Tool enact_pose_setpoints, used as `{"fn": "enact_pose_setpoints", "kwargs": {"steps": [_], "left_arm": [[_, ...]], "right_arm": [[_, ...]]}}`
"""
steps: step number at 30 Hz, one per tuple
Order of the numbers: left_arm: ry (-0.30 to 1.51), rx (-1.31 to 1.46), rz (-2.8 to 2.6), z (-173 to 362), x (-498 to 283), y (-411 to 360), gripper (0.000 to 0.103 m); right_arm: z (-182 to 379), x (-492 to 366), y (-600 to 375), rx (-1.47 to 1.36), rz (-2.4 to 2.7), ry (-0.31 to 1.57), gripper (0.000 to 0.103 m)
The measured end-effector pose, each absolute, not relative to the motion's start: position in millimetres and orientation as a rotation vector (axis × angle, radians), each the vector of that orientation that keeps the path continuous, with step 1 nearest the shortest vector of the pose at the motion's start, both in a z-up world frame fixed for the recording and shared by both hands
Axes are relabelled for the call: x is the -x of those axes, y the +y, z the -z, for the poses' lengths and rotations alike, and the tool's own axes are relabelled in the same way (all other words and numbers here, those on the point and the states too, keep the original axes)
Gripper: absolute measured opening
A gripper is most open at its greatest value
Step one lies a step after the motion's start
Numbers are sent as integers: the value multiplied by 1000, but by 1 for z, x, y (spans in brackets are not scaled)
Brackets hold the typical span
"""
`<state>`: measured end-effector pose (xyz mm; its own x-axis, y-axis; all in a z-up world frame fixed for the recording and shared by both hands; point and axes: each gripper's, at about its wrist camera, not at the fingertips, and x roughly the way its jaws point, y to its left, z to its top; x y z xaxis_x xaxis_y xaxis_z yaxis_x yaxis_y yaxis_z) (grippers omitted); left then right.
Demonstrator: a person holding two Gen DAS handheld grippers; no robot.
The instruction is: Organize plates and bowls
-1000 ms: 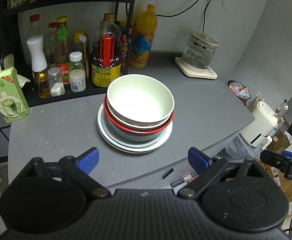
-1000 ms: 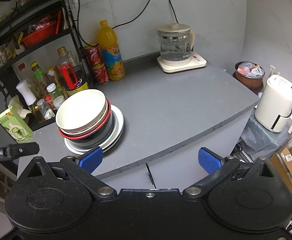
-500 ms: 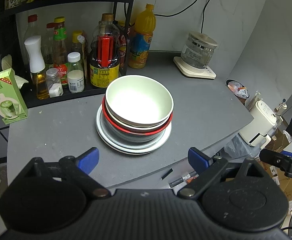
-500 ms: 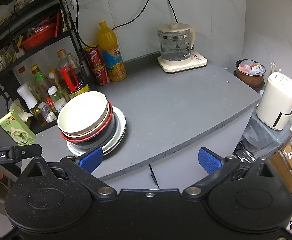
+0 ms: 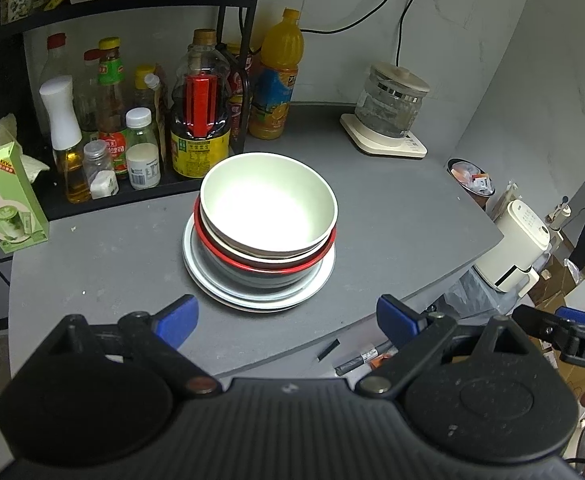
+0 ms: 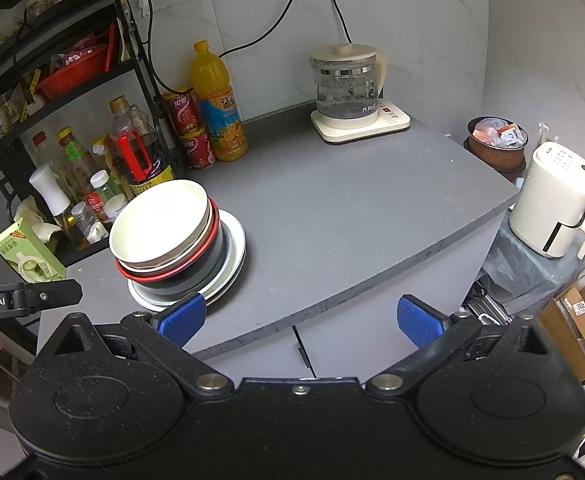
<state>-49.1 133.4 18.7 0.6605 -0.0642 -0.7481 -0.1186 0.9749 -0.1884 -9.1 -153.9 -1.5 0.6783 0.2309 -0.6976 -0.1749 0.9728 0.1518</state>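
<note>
- The grey tabletop (image 6: 352, 220) carries everything; most of its right half and its near edge lie bare, and a black rack (image 5: 236, 60) of bottles stands along its far-left corner.
- The stack of dishes (image 5: 259, 240) sits near the left part of the tabletop, just in front of the rack and a little back from the near edge.
- At the bottom lie pale plates (image 5: 316, 280); on them sits a dark bowl with a red rim (image 5: 252, 266), then a pale bowl, and on top a cream bowl (image 5: 268, 204), all nested and roughly centred.
- A glass kettle (image 6: 346, 80) on its base stands at the far right corner, well apart from the stack.
- The left claw (image 5: 288, 316) hangs over the near edge, aimed at the stack, its blue fingers spread wide and gripping nothing.
- The right claw (image 6: 300, 316) hovers off the near edge, further right, likewise released and empty.
- Judging by this, the dishes are already gathered in one pile: either the sorting is done, or it has not begun and bowls must be lifted off the plates. I cannot tell which.
</note>
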Motion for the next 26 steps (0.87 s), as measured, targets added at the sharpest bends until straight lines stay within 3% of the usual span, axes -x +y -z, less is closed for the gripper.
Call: {"fn": "enact_pose_setpoints", "kwargs": {"steps": [26], "left_arm": [[867,203,-18,-14,30,116,95]], "right_arm": [[10,-5,-165,-87,-218,813,103]]}}
